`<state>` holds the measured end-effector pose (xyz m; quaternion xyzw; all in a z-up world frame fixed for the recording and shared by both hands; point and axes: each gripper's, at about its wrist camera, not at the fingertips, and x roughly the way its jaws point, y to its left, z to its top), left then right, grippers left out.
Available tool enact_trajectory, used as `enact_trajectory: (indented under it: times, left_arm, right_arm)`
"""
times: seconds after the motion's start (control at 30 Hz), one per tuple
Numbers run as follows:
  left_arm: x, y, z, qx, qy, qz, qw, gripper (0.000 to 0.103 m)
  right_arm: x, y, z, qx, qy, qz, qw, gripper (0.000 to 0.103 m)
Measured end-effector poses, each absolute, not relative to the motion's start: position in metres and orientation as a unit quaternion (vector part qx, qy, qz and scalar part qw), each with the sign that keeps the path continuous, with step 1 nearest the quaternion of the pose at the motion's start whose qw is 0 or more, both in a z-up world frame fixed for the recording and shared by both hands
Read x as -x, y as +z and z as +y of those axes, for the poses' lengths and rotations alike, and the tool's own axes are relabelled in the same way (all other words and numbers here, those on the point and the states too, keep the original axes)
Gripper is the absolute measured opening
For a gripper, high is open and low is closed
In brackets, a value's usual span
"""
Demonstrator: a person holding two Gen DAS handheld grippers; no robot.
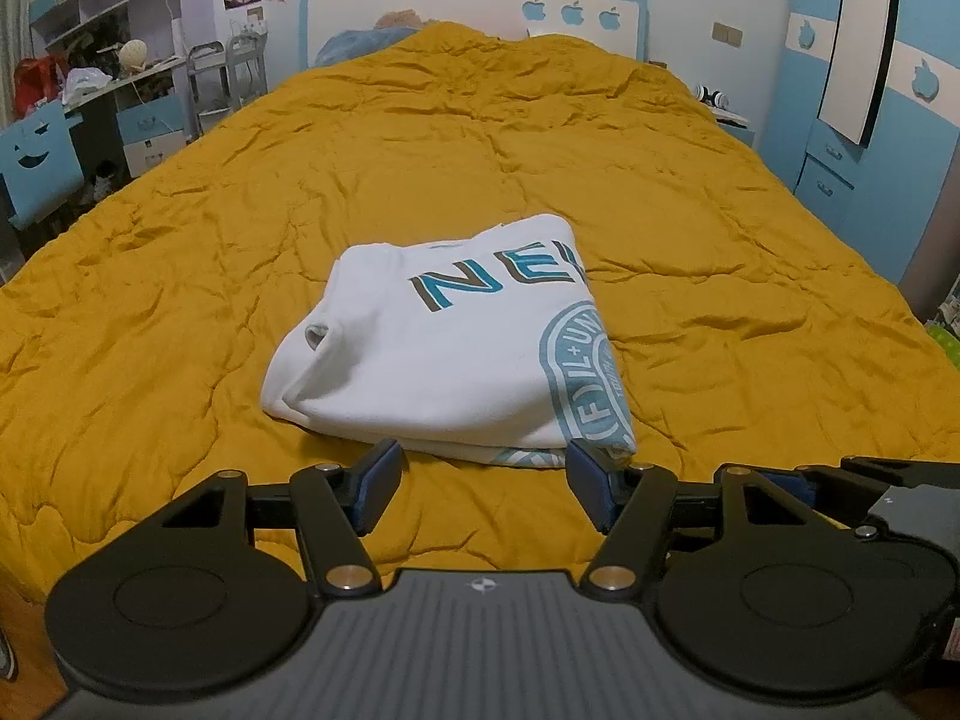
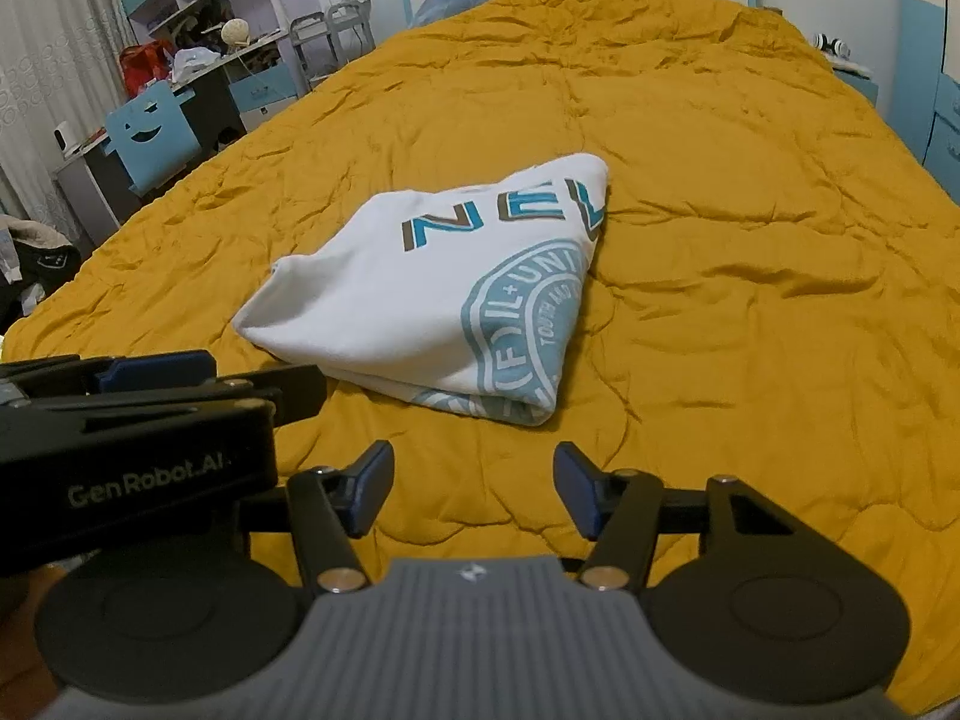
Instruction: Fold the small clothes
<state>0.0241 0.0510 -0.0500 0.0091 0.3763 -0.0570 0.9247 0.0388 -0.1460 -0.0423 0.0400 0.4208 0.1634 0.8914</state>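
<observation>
A white T-shirt (image 1: 444, 354) with teal lettering and a round teal print lies folded into a compact bundle on the mustard-yellow bedspread (image 1: 180, 276). It also shows in the right wrist view (image 2: 420, 306). My left gripper (image 1: 483, 480) is open and empty, its blue pads just short of the shirt's near edge. My right gripper (image 2: 474, 492) is open and empty, a little back from the shirt's near corner. The left gripper's body (image 2: 138, 420) shows at the left of the right wrist view, and the right gripper's fingers (image 1: 840, 486) at the right of the left wrist view.
The bedspread (image 2: 750, 300) covers a wide bed with a blue-and-white headboard (image 1: 474, 6) at the far end. A desk and blue chair (image 1: 36, 162) stand to the left, a blue wardrobe (image 1: 864, 120) to the right.
</observation>
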Motion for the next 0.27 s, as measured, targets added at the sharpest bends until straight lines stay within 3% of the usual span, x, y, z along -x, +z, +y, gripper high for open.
enact_trajectory:
  times: [0.27]
  left_arm:
    - [-0.0231, -0.0515, 0.0516, -0.007, -0.056, 0.369, 0.928, 0.074]
  right_arm:
    - [-0.0385, -0.0418, -0.1459, -0.041, 0.162, 0.417, 0.893, 0.055]
